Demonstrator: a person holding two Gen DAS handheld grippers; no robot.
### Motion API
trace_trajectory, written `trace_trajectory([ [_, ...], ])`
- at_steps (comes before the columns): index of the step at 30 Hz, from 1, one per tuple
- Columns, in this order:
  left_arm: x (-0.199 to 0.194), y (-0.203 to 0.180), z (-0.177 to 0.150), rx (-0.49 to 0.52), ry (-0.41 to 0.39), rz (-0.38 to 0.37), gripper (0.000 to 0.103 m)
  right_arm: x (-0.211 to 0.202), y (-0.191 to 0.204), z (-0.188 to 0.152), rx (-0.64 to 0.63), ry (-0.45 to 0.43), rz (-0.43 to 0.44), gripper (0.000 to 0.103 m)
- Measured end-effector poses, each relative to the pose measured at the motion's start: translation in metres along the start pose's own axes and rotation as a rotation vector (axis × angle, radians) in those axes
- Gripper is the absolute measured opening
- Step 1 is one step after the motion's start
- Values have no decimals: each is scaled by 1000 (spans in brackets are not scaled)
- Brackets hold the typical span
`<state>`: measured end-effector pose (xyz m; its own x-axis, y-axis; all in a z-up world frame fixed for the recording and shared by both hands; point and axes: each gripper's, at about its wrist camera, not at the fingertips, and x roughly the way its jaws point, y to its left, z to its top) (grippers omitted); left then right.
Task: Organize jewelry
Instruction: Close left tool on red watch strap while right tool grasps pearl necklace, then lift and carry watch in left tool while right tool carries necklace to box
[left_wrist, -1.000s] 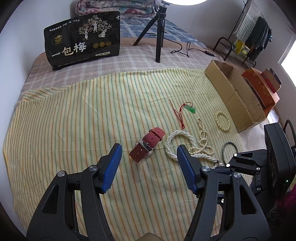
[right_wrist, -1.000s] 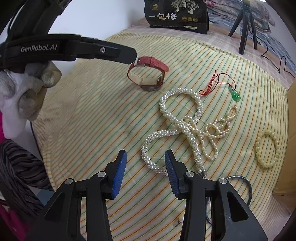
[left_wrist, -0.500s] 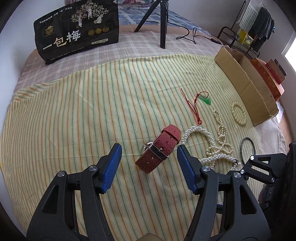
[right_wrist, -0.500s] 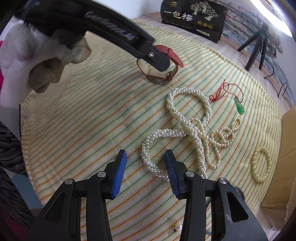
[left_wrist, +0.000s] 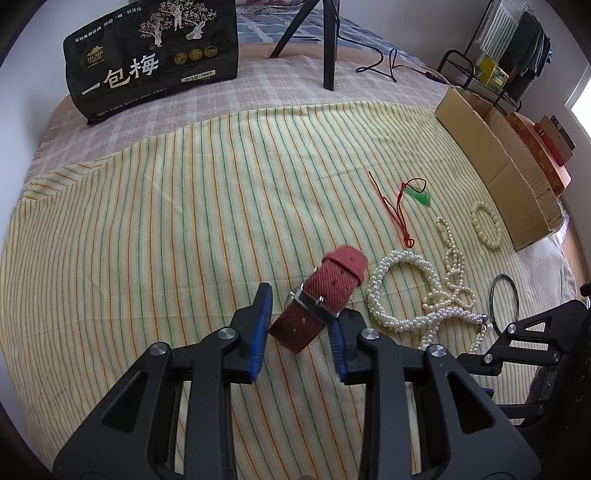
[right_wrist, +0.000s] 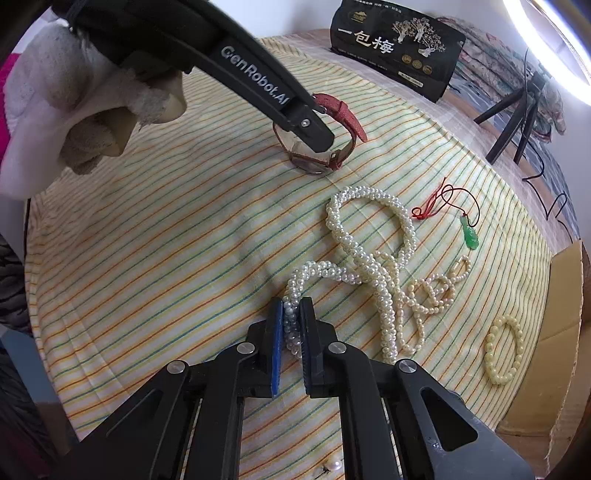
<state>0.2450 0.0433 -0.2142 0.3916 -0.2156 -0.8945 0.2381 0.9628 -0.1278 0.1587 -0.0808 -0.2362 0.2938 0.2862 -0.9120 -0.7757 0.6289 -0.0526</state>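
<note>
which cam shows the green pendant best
The right wrist view: the green pendant lies unobstructed, its carved shape and red cord clear. In the left wrist view it is smaller, farther off and seen at a flat angle.

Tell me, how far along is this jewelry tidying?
Barely begun: nothing looks sorted yet. The right gripper is shut on the pearl necklace; the left gripper straddles the red watch. The jade pendant, bead bracelet and thin bangle lie loose.

I have open striped cloth (left_wrist: 147, 229) across the whole left side. On the right, the cardboard box (left_wrist: 495, 162) walls the edge, and the tripod (left_wrist: 325, 44) and black bag (left_wrist: 151, 59) block the far end.
</note>
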Motion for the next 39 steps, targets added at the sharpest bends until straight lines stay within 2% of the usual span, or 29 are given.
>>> trace_trajectory([
  [3, -2, 1, 0, -3, -4, -7, 15, -1, -5, 2, 11, -3, 10, 6],
  [9, -13, -1, 0, -3, -35, -21, 13, -17, -24, 4, 99, -42, 45, 6],
  [19, -38, -5, 2, -16, -91, -11, 13, -56, -48, 7, 160, -139, -36, 6],
  [23, -54, -10, 2, -18, -126, -8, 13, -75, -55, 13, 186, -194, -44, 6],
  [31, -89, -34, 4, -5, -210, -10, 13, -127, -72, 20, 229, -330, -88, 6],
  [39, -113, -69, 10, 7, -281, -58, 13, -169, -107, 11, 306, -423, -153, 6],
])
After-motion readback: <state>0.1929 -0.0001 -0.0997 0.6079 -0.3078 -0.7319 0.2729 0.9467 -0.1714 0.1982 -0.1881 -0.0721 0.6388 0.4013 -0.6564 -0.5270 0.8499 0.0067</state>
